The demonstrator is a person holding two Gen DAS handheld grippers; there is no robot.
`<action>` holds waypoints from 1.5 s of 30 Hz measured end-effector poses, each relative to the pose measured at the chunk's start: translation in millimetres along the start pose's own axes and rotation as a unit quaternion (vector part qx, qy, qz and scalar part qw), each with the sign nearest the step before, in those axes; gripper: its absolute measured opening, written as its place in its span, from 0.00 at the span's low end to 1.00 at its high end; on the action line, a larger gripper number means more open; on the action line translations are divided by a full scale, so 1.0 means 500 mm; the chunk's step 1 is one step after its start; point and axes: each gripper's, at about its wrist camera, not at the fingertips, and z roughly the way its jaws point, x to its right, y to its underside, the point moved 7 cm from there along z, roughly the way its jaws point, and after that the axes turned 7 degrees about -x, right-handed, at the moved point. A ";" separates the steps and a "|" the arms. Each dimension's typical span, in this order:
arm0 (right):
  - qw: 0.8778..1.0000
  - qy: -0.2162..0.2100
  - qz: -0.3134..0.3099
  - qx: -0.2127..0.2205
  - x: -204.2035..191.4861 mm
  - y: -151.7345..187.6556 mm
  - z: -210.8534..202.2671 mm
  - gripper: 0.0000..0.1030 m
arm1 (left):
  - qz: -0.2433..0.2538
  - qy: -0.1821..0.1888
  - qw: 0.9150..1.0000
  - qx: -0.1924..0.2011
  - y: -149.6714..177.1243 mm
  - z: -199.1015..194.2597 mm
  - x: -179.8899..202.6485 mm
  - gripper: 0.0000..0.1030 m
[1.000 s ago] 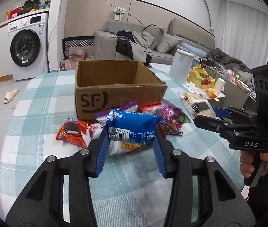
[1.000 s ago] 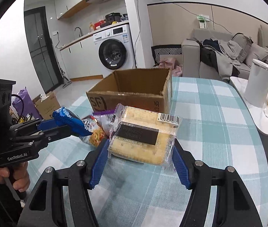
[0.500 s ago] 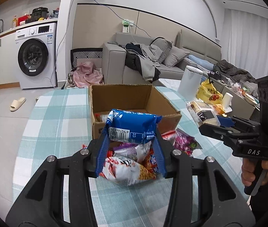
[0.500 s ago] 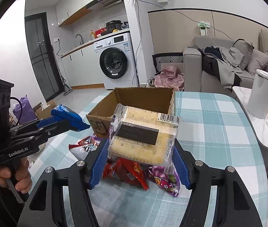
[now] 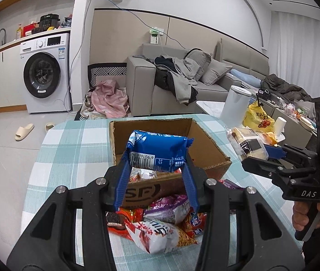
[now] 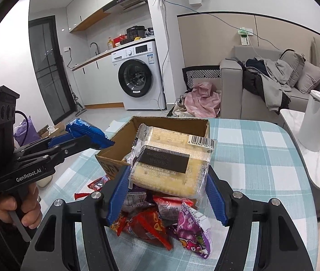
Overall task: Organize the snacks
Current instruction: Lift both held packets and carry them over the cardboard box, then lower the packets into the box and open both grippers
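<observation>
Left wrist view first: my left gripper [image 5: 156,158] has its jaws clamped on a blue snack packet [image 5: 157,151], barcode facing me, blue pads pressing both ends. I've got it up in the air in front of the open cardboard box [image 5: 207,151], and from here the packet overlaps the box's near wall and mouth. Inside the box I can make out at least one red-and-white wrapper just under the packet. Below my jaws, on the checked counter [image 5: 69,149], sits the loose pile of snacks [image 5: 160,228]: a purple bag, a white-and-red bag, red wrappers, a dark cookie pack at the left edge, all bunched just in front of the box.

Over on the right edge I see my right gripper [image 5: 261,151] from the side, a hand [image 5: 307,214] on its handle, with a clear-wrapped cracker pack at its tip.

Right wrist view now: the right jaws sit partway open but pressed on that cracker pack [image 6: 171,160], pale yellow squares under clear film, black label and barcode up. It's lifted off the counter, hanging in front of the box's near corner, pile beneath it. The left gripper shows at the left, blue packet poking out toward the box rim.
</observation>
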 end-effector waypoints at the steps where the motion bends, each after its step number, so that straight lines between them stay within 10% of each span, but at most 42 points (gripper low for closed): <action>1: 1.000 -0.003 0.001 -0.002 0.001 -0.003 0.005 0.64 | -0.001 0.000 1.000 -0.001 -0.004 0.007 -0.002 0.40; 45: 0.999 -0.002 0.024 -0.045 0.022 -0.044 0.183 0.64 | -0.003 -0.033 0.997 -0.067 0.010 0.263 -0.067 0.40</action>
